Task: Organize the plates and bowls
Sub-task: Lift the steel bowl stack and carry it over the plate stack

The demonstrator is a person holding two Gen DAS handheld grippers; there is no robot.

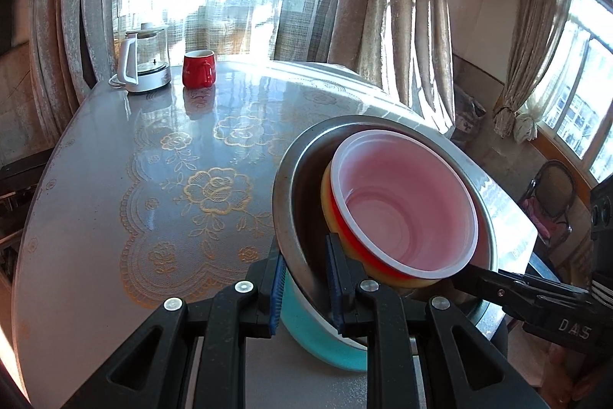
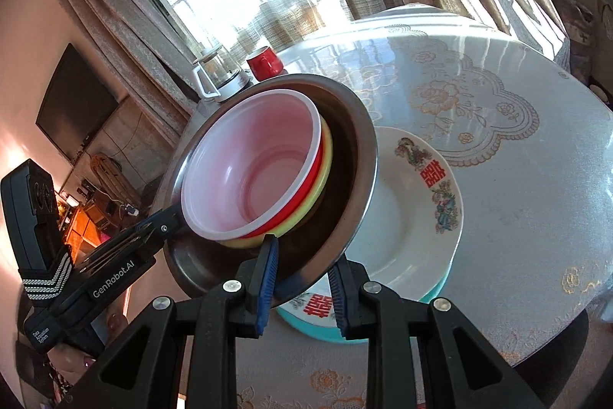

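A steel bowl holds a red bowl with a white inside nested in a yellow bowl. Both grippers clamp the steel bowl's rim from opposite sides and hold it tilted above the plates. My left gripper is shut on the rim. My right gripper is shut on the rim too. Under the bowl lies a white plate with red characters on a teal plate.
A round table with a lace-pattern cover carries a red mug and a glass kettle at its far side by the curtained window. A chair stands at the right.
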